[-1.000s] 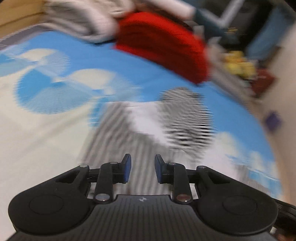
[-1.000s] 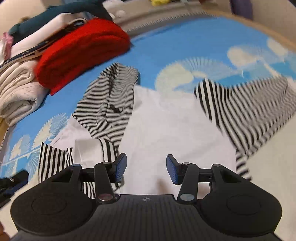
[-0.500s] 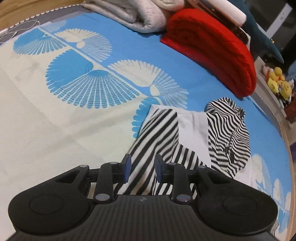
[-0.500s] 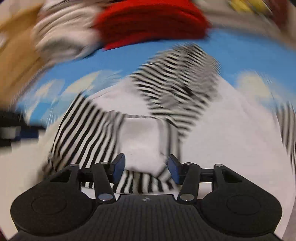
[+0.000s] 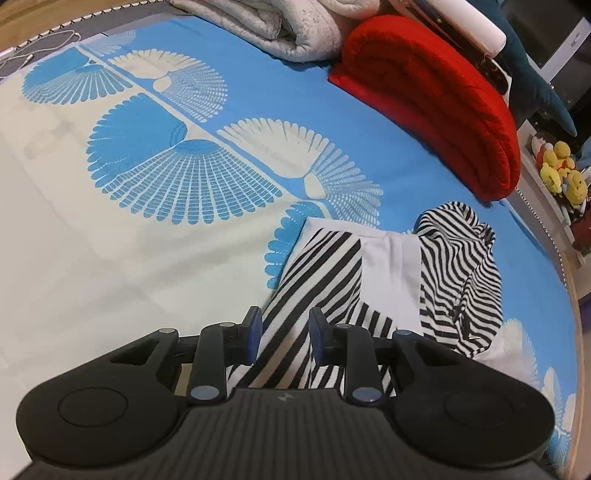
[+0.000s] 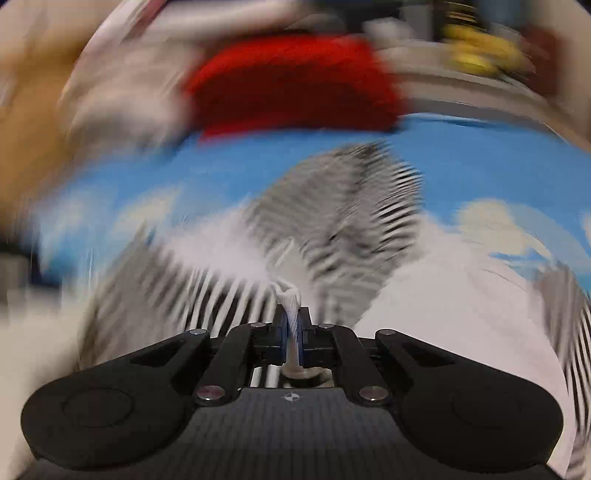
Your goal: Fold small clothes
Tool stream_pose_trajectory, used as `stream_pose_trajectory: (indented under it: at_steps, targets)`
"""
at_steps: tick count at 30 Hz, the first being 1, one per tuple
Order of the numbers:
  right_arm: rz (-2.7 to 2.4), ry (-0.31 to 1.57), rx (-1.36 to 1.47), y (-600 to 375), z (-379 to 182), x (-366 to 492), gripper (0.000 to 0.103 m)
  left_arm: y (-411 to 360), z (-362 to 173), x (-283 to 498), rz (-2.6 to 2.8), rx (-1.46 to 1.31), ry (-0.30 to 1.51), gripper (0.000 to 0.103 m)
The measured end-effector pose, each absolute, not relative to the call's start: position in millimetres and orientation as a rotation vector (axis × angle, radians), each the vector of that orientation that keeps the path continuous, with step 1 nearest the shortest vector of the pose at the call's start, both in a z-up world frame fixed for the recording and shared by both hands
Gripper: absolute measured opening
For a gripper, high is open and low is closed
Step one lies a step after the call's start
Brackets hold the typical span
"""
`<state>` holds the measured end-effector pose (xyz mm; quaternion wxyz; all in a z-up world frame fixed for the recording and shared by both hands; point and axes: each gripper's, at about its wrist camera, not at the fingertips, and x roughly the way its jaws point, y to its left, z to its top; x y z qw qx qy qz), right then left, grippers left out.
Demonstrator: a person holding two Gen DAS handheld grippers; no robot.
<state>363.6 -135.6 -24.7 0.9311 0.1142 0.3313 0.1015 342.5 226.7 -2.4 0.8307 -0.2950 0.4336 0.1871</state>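
Note:
A small white top with black-and-white striped sleeves and hood (image 5: 391,266) lies on the blue and cream bedspread (image 5: 155,229). My left gripper (image 5: 284,334) is open, its fingers over a striped sleeve (image 5: 325,273), holding nothing. In the blurred right wrist view, my right gripper (image 6: 293,332) is shut on a pinch of the top's fabric (image 6: 291,299), with the striped hood (image 6: 347,206) beyond it.
A folded red blanket (image 5: 436,110) and a grey folded blanket (image 5: 280,29) lie at the far edge of the bed. Yellow plush toys (image 5: 561,173) sit past the bed's right edge. A white cable (image 5: 44,44) lies at the far left.
My right gripper has closed on the top's fabric and is moving fast, blurring its view. My left gripper stayed open and settled over the striped sleeve.

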Motion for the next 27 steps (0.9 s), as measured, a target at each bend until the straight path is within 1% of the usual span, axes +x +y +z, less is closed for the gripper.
stream_pose_trajectory:
  at_steps: [2,4,7,8,9,10,12,14,16,18,19,20,21,22,24,27]
  targets:
    - [0.068,0.593,0.392,-175.1,-16.7,353.0,0.004,224.3,-3.5,342.5,0.397,-0.619,0.928,0.029]
    - [-0.039,0.588,0.453,-200.9,-20.7,346.7,0.004,221.8,-4.5,342.8,0.382,-0.612,0.937,0.029]
    - [-0.187,0.722,0.485,-232.0,-46.3,351.0,0.005,217.5,-8.5,342.1,0.362,-0.614,0.956,0.029]
    - [-0.211,0.818,0.493,-239.7,-60.3,356.3,0.009,215.2,-11.1,342.2,0.355,-0.613,0.967,0.029]
    - [-0.220,0.922,0.525,-247.5,-75.5,360.9,0.009,212.1,-14.4,342.2,0.347,-0.612,0.981,0.029]
    - [-0.246,0.976,0.589,-257.0,-87.8,359.1,0.010,209.2,-17.0,342.9,0.339,-0.610,0.993,0.029]
    - [-0.283,0.988,0.646,-268.8,-95.2,354.9,0.015,201.6,-22.9,345.0,0.314,-0.606,1.019,0.029]
    - [-0.268,0.974,0.660,-272.8,-94.1,357.2,0.031,193.5,-27.9,346.5,0.288,-0.600,1.042,0.029]
    - [-0.242,0.975,0.688,-274.0,-93.7,359.7,0.035,186.7,-33.7,346.9,0.257,-0.598,1.065,0.029]
    - [-0.258,0.995,0.709,-276.6,-99.6,365.1,0.035,181.8,-42.2,346.1,0.232,-0.608,1.093,0.029]
    - [-0.268,1.010,0.719,-277.7,-104.9,365.9,0.032,180.5,-47.3,345.8,0.227,-0.614,1.112,0.029]
    - [-0.266,1.020,0.732,-279.9,-108.0,366.6,0.018,179.6,-54.0,345.8,0.230,-0.607,1.145,0.029]
    - [-0.256,1.023,0.739,-279.9,-110.0,363.1,0.009,179.1,-59.6,345.7,0.239,-0.591,1.174,0.028]
    - [-0.243,1.018,0.746,-281.9,-108.2,360.7,0.007,179.0,-63.8,345.2,0.250,-0.575,1.195,0.028]
    - [-0.223,0.972,0.733,-282.7,-97.9,357.3,0.007,179.2,-64.4,344.5,0.267,-0.546,1.208,0.027]
    - [-0.156,0.887,0.669,-276.2,-76.9,358.8,0.007,175.3,-51.3,344.0,0.267,-0.535,1.160,0.027]
